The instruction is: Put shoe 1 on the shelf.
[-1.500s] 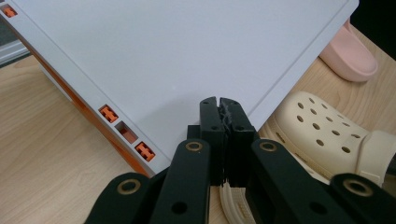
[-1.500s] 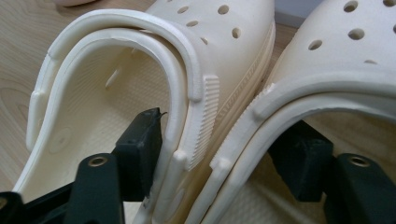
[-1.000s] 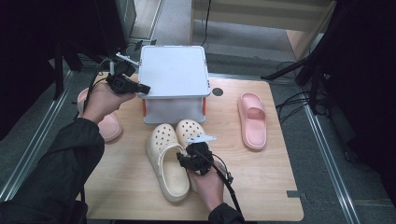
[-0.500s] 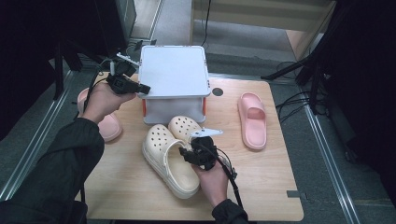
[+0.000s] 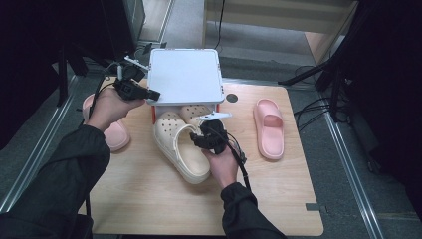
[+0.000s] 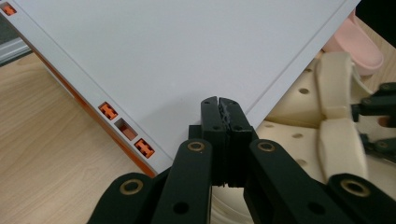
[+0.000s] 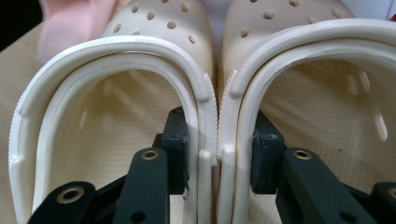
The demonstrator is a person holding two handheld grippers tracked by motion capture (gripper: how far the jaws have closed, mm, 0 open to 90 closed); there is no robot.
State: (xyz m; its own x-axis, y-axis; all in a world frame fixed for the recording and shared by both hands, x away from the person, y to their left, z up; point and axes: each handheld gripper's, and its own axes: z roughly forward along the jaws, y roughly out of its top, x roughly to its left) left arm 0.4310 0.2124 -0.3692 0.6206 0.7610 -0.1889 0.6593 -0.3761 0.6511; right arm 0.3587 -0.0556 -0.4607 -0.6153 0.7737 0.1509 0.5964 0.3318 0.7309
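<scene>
My left gripper (image 6: 219,103), jaws pressed together, rests on the white lid (image 6: 177,56); cream clogs (image 6: 336,116) lie right, wooden table (image 6: 51,154) left.

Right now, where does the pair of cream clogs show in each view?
High view: cream clogs centre table, toes under the white lid.
Left gripper view: clogs at right, below the lid's edge.
Right gripper view: clogs side by side, inner walls pinched.
Shared landmark: white lid.

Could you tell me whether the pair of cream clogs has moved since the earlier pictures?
Yes. The cream clogs, pinched together by the right gripper, have slid up the table toward the white box; their toes now lie under its front edge.
</scene>
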